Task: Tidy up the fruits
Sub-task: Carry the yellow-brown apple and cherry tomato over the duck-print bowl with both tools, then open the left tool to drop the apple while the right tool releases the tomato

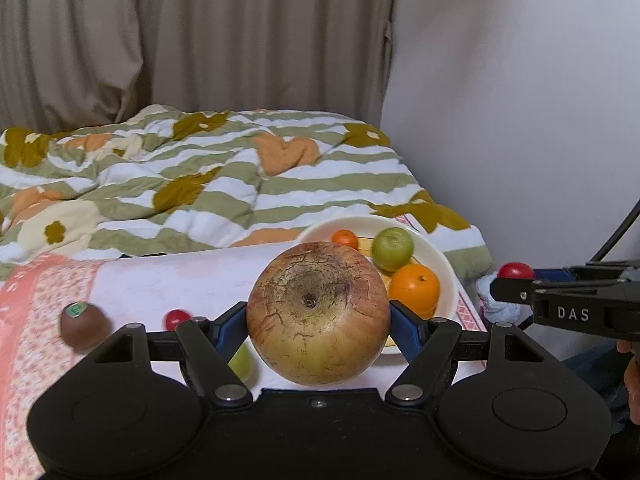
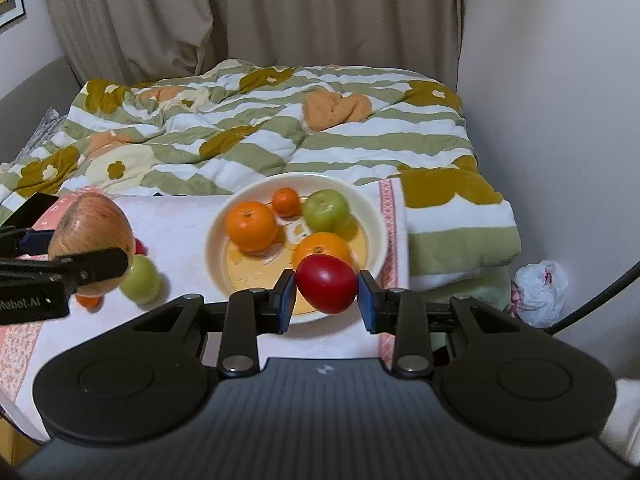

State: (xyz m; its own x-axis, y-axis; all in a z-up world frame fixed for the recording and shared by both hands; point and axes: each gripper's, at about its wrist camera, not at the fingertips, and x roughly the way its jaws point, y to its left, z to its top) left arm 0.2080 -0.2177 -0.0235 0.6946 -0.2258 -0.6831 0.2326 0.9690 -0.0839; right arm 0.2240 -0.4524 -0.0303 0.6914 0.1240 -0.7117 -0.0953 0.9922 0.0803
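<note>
My left gripper (image 1: 318,322) is shut on a large yellow-red apple (image 1: 318,312), held above the white cloth left of the cream bowl (image 1: 444,264); the apple also shows in the right wrist view (image 2: 92,232). My right gripper (image 2: 326,292) is shut on a small red tomato (image 2: 326,284), held over the near rim of the bowl (image 2: 376,240). The bowl holds two oranges (image 2: 252,224), a small tangerine (image 2: 286,201) and a green fruit (image 2: 326,210). On the cloth lie a kiwi (image 1: 82,324), a red tomato (image 1: 177,319), a green fruit (image 2: 142,280) and a small orange fruit (image 2: 89,301).
A pink-and-white cloth (image 1: 168,280) covers the surface. Behind it lies a striped floral duvet (image 2: 260,136), with beige curtains (image 1: 200,40) beyond. A white wall (image 2: 560,120) stands at the right, with a crumpled plastic bag (image 2: 540,288) and a black cable (image 2: 600,300) below.
</note>
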